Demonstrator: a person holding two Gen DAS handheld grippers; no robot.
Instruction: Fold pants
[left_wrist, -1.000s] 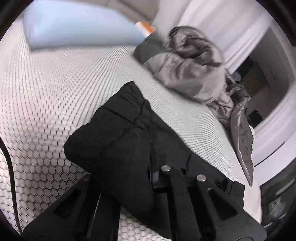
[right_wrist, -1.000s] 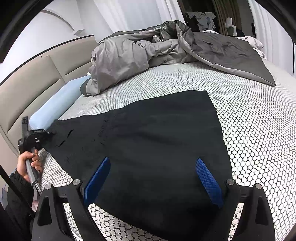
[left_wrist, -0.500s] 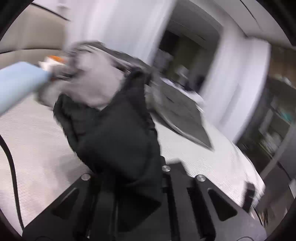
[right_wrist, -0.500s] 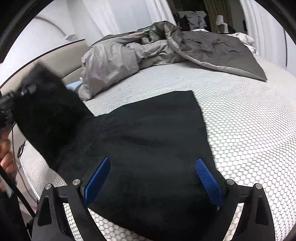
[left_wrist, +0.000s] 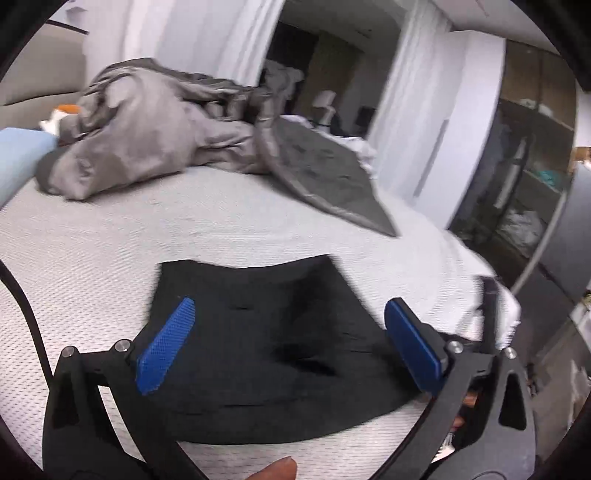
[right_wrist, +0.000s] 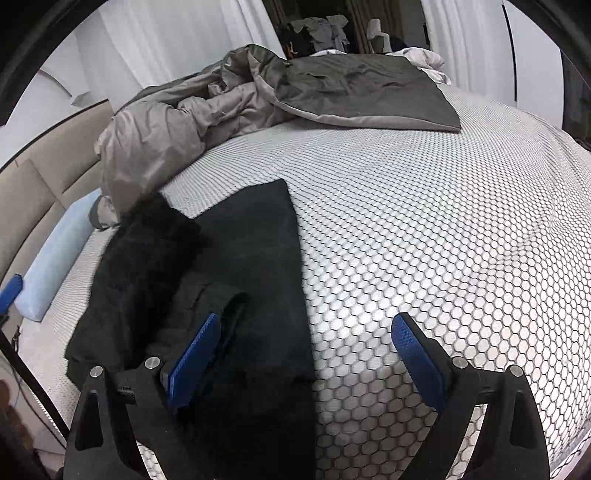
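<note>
The black pants (left_wrist: 266, 343) lie folded on the white honeycomb bed cover (left_wrist: 110, 251). My left gripper (left_wrist: 290, 304) hovers over them, its jaws opening wide; the cloth lies below and between the blue pads (left_wrist: 166, 350), and neither pad presses on it. In the right wrist view the pants (right_wrist: 251, 258) fill the left half, with a rumpled doubled-over layer (right_wrist: 147, 266) on top. My right gripper (right_wrist: 306, 319) is open: its left finger is above the pants' right edge and its right finger above bare cover (right_wrist: 443, 240).
A crumpled grey duvet (right_wrist: 258, 99) covers the far part of the bed. A light blue pillow (right_wrist: 55, 258) lies by the beige headboard (right_wrist: 33, 206). White curtains and a dark shelf unit (left_wrist: 528, 177) stand beyond. A black cable (left_wrist: 26, 314) hangs at the left.
The left gripper, shut on one end of the pants, lifted it, carried it across and let go; its jaws now stand wide. The pants lie doubled over. The right gripper shifted right.
</note>
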